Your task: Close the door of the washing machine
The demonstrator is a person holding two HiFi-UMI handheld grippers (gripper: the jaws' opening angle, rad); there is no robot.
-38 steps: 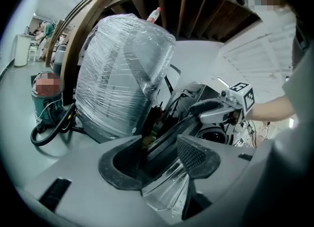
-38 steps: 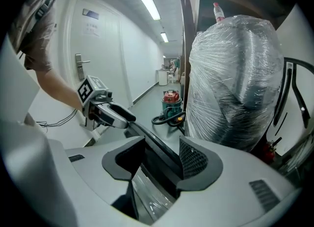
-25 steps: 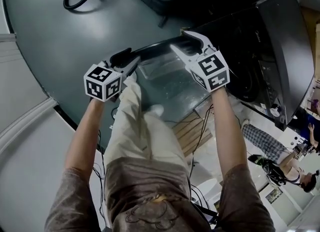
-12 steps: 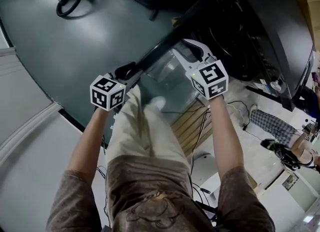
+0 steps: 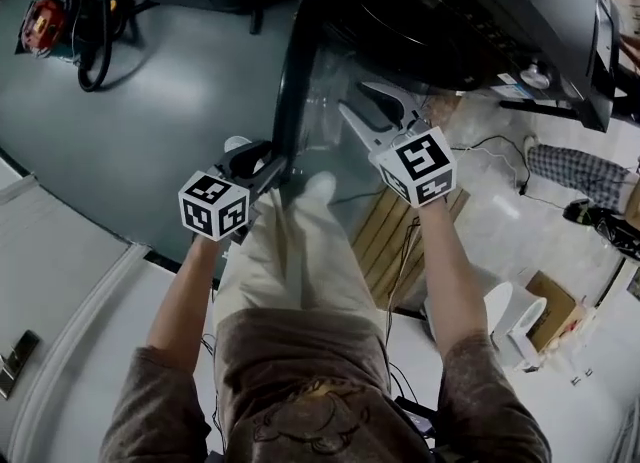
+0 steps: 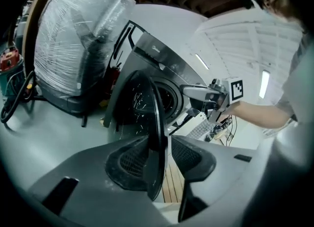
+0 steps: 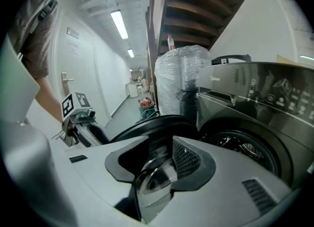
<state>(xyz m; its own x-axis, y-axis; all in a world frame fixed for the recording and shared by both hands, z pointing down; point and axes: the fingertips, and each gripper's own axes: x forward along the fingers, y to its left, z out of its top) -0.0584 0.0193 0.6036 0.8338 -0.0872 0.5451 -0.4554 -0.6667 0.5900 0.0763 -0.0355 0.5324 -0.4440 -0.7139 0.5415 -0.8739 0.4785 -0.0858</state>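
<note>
The dark washing machine [image 5: 470, 21] stands at the upper right with its round door [image 5: 290, 71] swung partway out. My left gripper [image 5: 262, 156] straddles the door's black rim [image 6: 156, 123]. Its jaws are closing; the rim lies against one pad, and a sliver of gap shows at the other. My right gripper [image 5: 372, 111] is shut on the door's glass bowl [image 7: 154, 177], which fills the space between its pads. The drum opening [image 7: 245, 147] shows just beyond the door. Each gripper appears in the other's view: the right gripper [image 6: 191, 92] and the left gripper [image 7: 83, 123].
A plastic-wrapped bulky object [image 6: 73, 39] stands left of the machine. A red tool and black hose [image 5: 60, 26] lie on the green floor. A wooden pallet [image 5: 385, 241] and cables are under my right arm. My legs [image 5: 300, 261] stand close behind the door. Another person's legs [image 5: 570, 166] are at far right.
The door has swung round toward the machine, and both grippers have travelled with it. The right jaws have narrowed onto the glass.
</note>
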